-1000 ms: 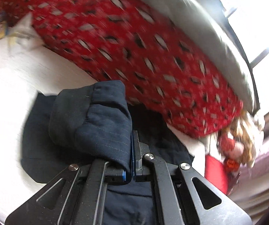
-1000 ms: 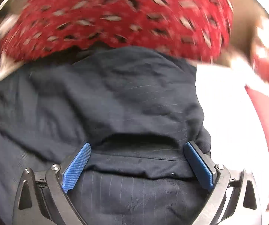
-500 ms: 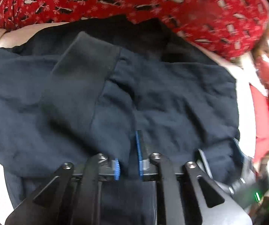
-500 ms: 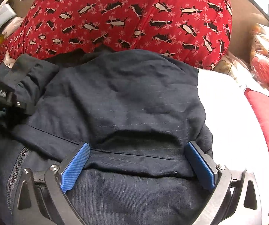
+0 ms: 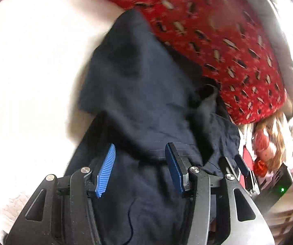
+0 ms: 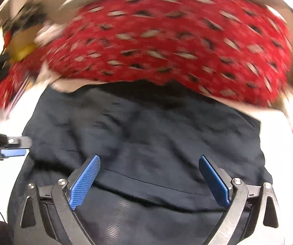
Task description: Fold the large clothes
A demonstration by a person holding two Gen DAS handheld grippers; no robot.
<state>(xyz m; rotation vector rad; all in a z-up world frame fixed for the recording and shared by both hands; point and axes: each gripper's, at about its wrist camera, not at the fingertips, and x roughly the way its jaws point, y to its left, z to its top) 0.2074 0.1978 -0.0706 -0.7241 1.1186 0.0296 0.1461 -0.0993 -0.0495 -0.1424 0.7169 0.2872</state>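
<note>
1. The left gripper (image 5: pixel 140 168) hangs low over the dark navy garment (image 5: pixel 146 102), angled forward and down along the cloth. Its two blue-padded fingers stand apart with only a raised fold of fabric lying between them, nothing pinched.
2. The right gripper (image 6: pixel 148 180) is also held just above the same garment (image 6: pixel 146 138), and its fingers are spread wider still, holding nothing. From the right wrist view, the left gripper's tip shows at the garment's left edge (image 6: pixel 13 147).
3. Count: two grippers; one navy garment; one red patterned blanket (image 6: pixel 166 47); one white bed surface (image 5: pixel 34 71); one doll with reddish hair (image 5: pixel 267 143).
4. The garment lies on the white surface, its far edge tucked against or under the red blanket (image 5: pixel 218 40); which of the two cannot be told.
5. In the left wrist view the garment's long axis runs from the gripper away toward the blanket, narrowing to a rounded end at the far side. A horizontal seam or folded edge crosses it just ahead of the right gripper's fingers.
6. The doll lies beside the garment's right edge, below the blanket's right corner. Both views are motion-blurred, so finer cloth detail is unclear.
</note>
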